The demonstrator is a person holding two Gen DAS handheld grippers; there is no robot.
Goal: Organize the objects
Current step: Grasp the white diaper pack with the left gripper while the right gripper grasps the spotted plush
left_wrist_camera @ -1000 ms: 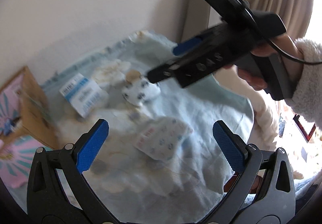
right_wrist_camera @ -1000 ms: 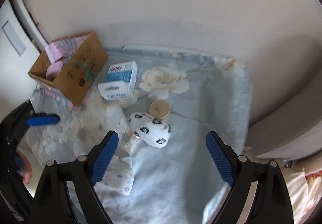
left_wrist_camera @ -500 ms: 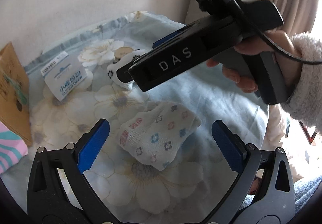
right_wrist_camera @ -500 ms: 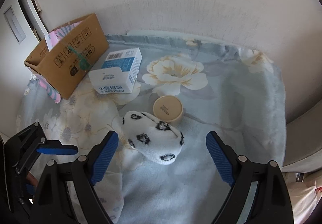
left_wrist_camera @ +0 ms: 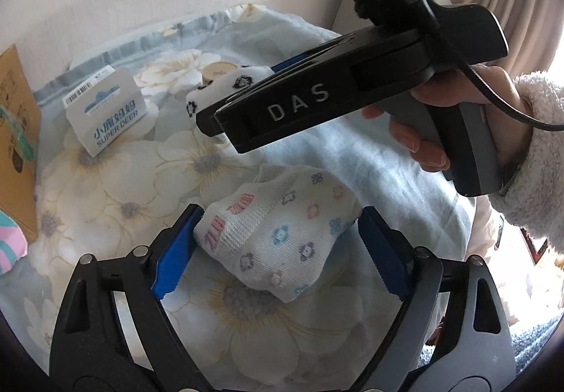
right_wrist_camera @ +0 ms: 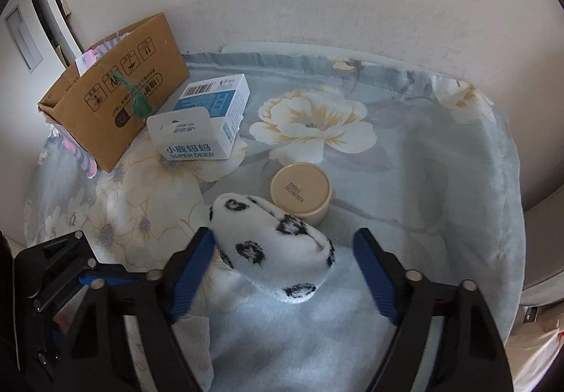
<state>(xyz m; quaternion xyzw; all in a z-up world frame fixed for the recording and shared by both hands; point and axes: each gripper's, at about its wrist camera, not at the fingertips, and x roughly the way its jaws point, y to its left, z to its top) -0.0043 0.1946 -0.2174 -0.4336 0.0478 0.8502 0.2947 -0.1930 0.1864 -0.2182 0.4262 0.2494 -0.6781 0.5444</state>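
A rolled white sock with coloured flowers (left_wrist_camera: 282, 237) lies on the flowered blue blanket (left_wrist_camera: 123, 187). My left gripper (left_wrist_camera: 278, 251) is open, its blue pads on either side of this sock. A rolled white sock with black spots (right_wrist_camera: 275, 251) lies further back; it also shows in the left wrist view (left_wrist_camera: 225, 85). My right gripper (right_wrist_camera: 282, 268) is open and straddles the spotted sock. The right gripper's body (left_wrist_camera: 317, 103) crosses the left wrist view above the flowered sock.
A white and blue "Super Deer" carton (right_wrist_camera: 201, 124) lies at the back left beside an open cardboard box (right_wrist_camera: 116, 89) holding pink items. A round beige jar (right_wrist_camera: 301, 191) stands just behind the spotted sock. A wall runs behind the blanket.
Both grippers have moved forward and down. The flowered sock now sits between the left pads and the spotted sock between the right pads. Both jaws have narrowed.
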